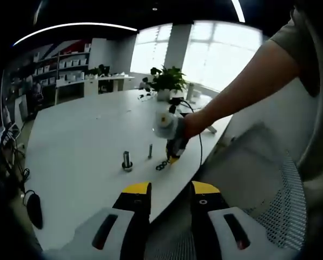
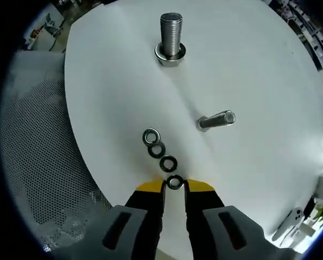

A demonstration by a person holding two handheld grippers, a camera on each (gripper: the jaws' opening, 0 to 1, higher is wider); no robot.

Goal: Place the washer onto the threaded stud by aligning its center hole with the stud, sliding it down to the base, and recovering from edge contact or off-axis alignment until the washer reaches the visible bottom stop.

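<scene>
- We work at a white table (image 2: 269, 65), and we place everything else relative to the large threaded stud (image 2: 171, 33) that stands upright on it, thread up, on a wide base.
- In the right gripper view, four washers (image 2: 161, 156) lie flat in a short slanting row, well short of the large stud on our side; we count four, each touching or nearly touching the next.
- The right gripper (image 2: 175, 186) reaches down to the end of the row farthest from the stud. Its yellow-tipped jaws stand narrowly apart with the last washer (image 2: 175, 182) between the tips. We judge this to be the pick-up; whether the tips already pinch it, we cannot tell.
- We count two threaded pieces: the large stud, and a slimmer stud (image 2: 217, 120) off to one side of it, nearer the washer row. In this view it seems to lean; in the left gripper view it (image 1: 150, 150) looks upright.
- No washer sits on either stud yet, so the placing is not begun.
- The left gripper (image 1: 171, 189) hangs back off the table edge, far from the stud, its jaws open a moderate gap and holding nothing. We judge it is kept clear to leave the other room.
- From there we see the person's hand (image 1: 189, 125) on the right tool, above the washers.
</scene>
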